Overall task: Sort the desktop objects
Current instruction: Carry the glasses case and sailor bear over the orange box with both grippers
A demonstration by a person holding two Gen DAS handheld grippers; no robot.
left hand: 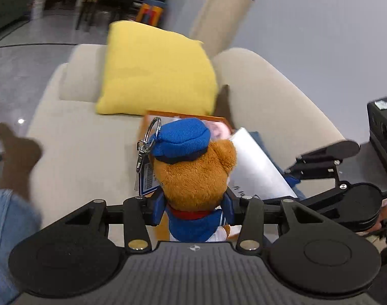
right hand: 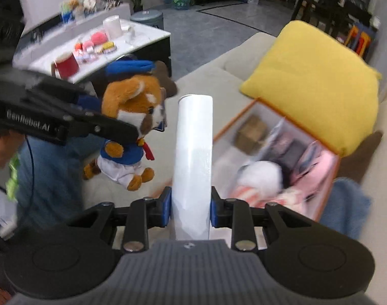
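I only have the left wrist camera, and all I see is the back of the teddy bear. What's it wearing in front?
Observer: The teddy bear has a red neckerchief and white shorts under its blue top.
Operator: What's that white thing on my right?
Observer: A white roll, upright, clamped between the jaws of the right gripper.
Operator: What's in the orange box? The bear blocks it.
Observer: The orange box is open on the sofa, holding a white plush toy and blurred pink items I cannot identify.
Operator: Anything behind me?
Observer: A white coffee table with a red mug on it.
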